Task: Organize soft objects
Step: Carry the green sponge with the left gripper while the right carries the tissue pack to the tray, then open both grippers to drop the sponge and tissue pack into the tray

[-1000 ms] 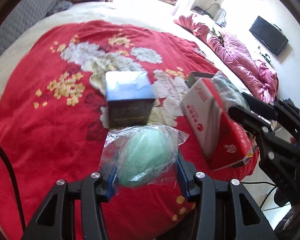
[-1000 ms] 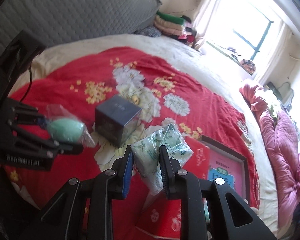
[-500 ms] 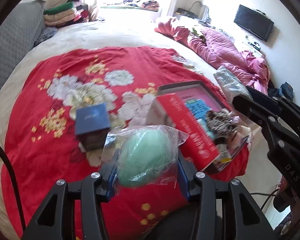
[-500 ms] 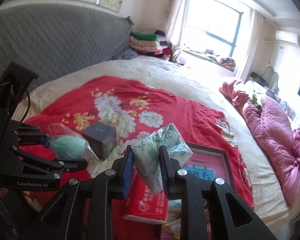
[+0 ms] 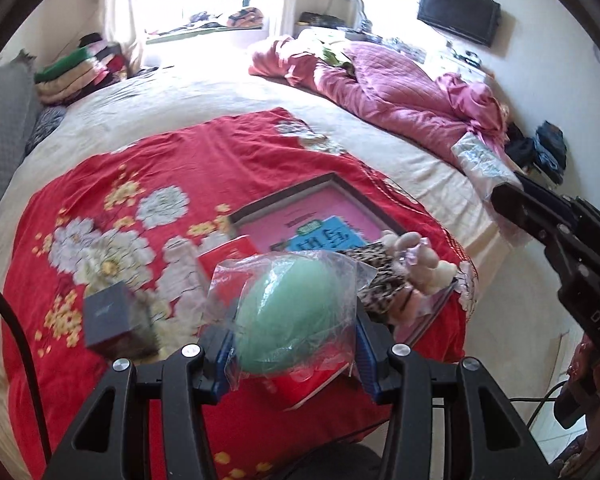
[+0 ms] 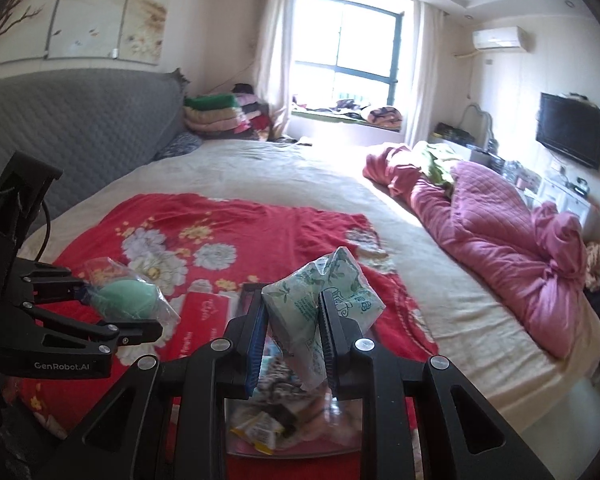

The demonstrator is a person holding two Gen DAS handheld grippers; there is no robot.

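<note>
Green foam, an egg-shaped sponge in a clear bag (image 5: 296, 316), is being clamped by the left gripper (image 5: 294, 354) above the red floral blanket (image 5: 148, 168). The right gripper (image 6: 294, 340) is squeezing a floral tissue pack (image 6: 320, 292). Keep both grips firm; release each item low over the framed tray (image 5: 340, 196).

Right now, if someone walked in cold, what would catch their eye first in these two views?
Both grippers are full: the left gripper clamps a green sponge in a clear bag, and the right gripper pinches a floral tissue pack, both above the near edge of the bed. Under them lies the red floral blanket, with a shallow tray of odds and ends. A crumpled pink quilt runs along the bed's far side.
</note>
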